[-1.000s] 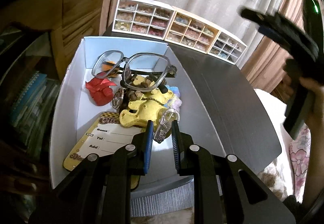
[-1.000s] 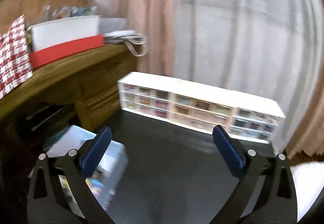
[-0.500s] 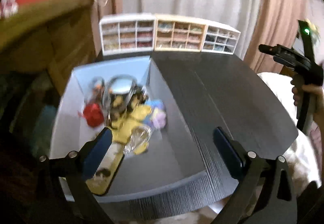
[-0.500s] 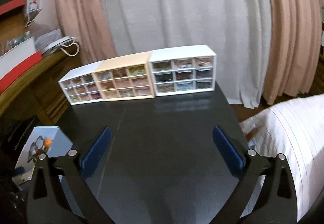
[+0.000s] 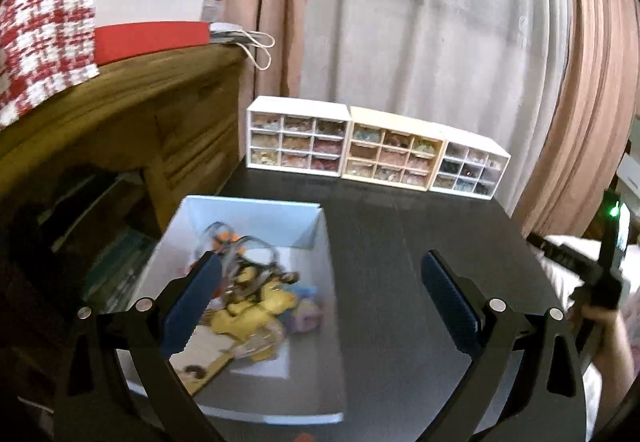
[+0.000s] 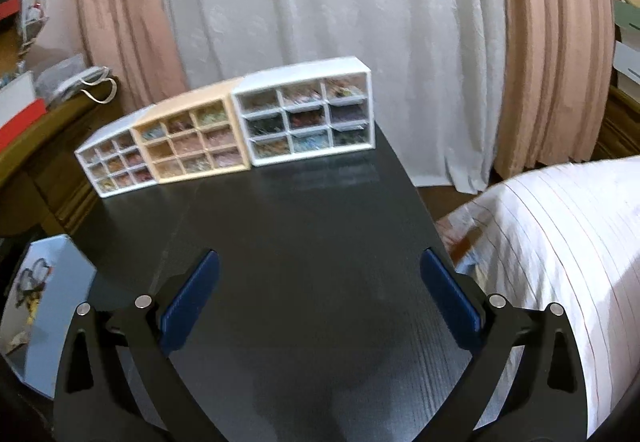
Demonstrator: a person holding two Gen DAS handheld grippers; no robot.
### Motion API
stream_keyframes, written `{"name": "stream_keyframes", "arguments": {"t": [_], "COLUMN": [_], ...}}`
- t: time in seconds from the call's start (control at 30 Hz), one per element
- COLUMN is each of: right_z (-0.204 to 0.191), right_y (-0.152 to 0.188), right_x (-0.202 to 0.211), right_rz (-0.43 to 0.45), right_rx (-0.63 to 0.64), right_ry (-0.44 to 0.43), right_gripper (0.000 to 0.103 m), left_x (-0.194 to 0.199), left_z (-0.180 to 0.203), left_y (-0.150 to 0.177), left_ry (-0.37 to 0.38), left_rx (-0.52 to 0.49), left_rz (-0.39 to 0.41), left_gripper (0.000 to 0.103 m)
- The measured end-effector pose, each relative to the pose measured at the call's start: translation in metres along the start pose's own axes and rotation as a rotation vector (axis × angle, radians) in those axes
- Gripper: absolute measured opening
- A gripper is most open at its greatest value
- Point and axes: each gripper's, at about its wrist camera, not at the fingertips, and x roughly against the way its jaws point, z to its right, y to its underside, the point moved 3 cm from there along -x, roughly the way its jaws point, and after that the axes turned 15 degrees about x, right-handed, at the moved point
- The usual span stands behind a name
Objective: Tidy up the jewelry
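A pale blue box (image 5: 312,238) sits at the black table's left front and holds a heap of trinkets (image 5: 256,306): glasses, yellow pieces, a card. Three small drawer organizers stand in a row at the table's far edge: a white one (image 5: 296,142), a beige one (image 5: 392,156) and another white one (image 5: 468,172). My left gripper (image 5: 320,298) hangs open above the box's right wall with nothing between its fingers. My right gripper (image 6: 320,290) is open over bare table, empty, facing the organizers (image 6: 304,122). The box corner (image 6: 60,282) shows at the left there.
A wooden dresser (image 5: 120,114) stands left of the table, with a red-and-white box (image 5: 148,14) and a checked cloth (image 5: 44,26) on top. Curtains (image 5: 420,42) hang behind. A white bedcover (image 6: 560,262) lies right of the table. A hand (image 5: 600,322) holds the other gripper at far right.
My left gripper went from nearly shut low in the box to wide open, and it rose and tilted up. The right gripper swung right and down toward the table.
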Motion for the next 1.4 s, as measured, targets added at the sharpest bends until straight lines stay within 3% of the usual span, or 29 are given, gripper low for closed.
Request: {"name": "stream_keyframes", "arguments": {"t": [0.1, 0.2, 0.3, 0.4, 0.5, 0.63, 0.8, 0.87, 1.4], "right_z": [0.004, 0.003, -0.003, -0.008, -0.008, 0.007, 0.014, 0.014, 0.012], "right_y": [0.004, 0.006, 0.007, 0.008, 0.013, 0.019, 0.021, 0.022, 0.024], "right_x": [-0.011, -0.021, -0.033, -0.05, -0.074, -0.079, -0.078, -0.077, -0.075], "right_rz": [-0.025, -0.036, -0.055, -0.143, -0.287, -0.305, -0.31, -0.31, -0.31], "right_rx": [0.007, 0.022, 0.057, 0.09, 0.105, 0.002, -0.035, -0.036, -0.037], "right_ry": [0.04, 0.076, 0.093, 0.095, 0.15, 0.09, 0.128, 0.127, 0.127], "right_gripper": [0.096, 0.096, 0.096, 0.096, 0.096, 0.096, 0.096, 0.097, 0.097], "left_x": [-0.014, -0.035, -0.053, -0.079, -0.11, -0.144, -0.183, -0.188, -0.196], "left_z": [0.022, 0.048, 0.068, 0.085, 0.092, 0.107, 0.115, 0.12, 0.127], "left_y": [0.001, 0.006, 0.013, 0.024, 0.036, 0.055, 0.084, 0.086, 0.089], "left_ry": [0.01, -0.01, -0.009, 0.019, -0.004, -0.029, -0.069, -0.083, -0.079], "left_rx": [-0.057, -0.126, -0.134, -0.137, -0.106, -0.122, -0.14, -0.191, -0.219], "left_rz": [-0.028, -0.108, -0.149, -0.212, -0.286, -0.342, -0.419, -0.367, -0.386], "left_gripper": [0.099, 0.099, 0.099, 0.099, 0.099, 0.099, 0.099, 0.099, 0.1]}}
